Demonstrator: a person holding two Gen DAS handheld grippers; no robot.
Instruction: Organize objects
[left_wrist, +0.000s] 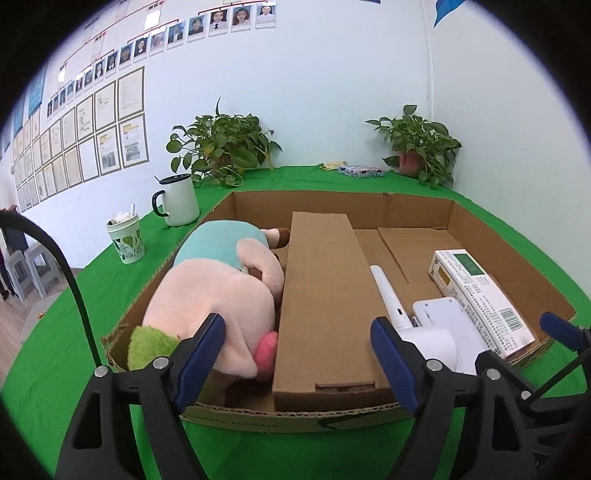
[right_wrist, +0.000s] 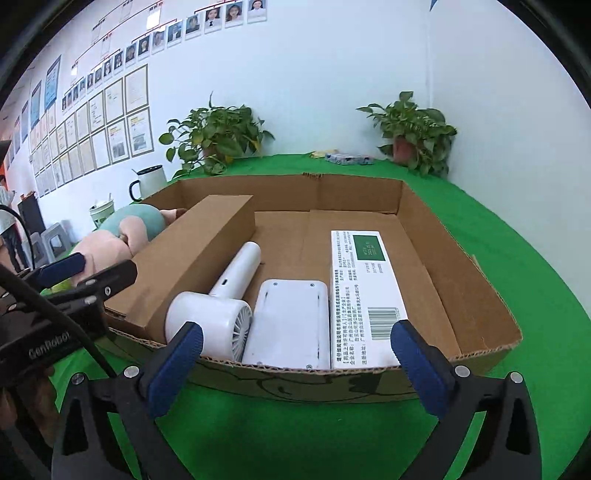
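A shallow cardboard tray (left_wrist: 369, 410) (right_wrist: 461, 266) lies on the green cloth. From left to right it holds a pink and teal plush toy (left_wrist: 221, 288) (right_wrist: 114, 247), a long brown box (left_wrist: 325, 295) (right_wrist: 195, 258), a white hair dryer (left_wrist: 436, 339) (right_wrist: 221, 314), a flat white device (right_wrist: 291, 325) and a white carton with a green label (left_wrist: 480, 295) (right_wrist: 365, 280). My left gripper (left_wrist: 297, 321) hangs open at the tray's near edge, in front of the toy and the brown box. My right gripper (right_wrist: 297, 328) is open wide before the dryer and the carton, holding nothing.
A white mug (left_wrist: 177, 203) and a paper cup (left_wrist: 127, 240) stand left of the tray. Two potted plants (left_wrist: 221, 147) (left_wrist: 421, 147) and small packets (left_wrist: 360, 170) sit along the back wall. Grey stools (left_wrist: 33, 269) stand off the table's left.
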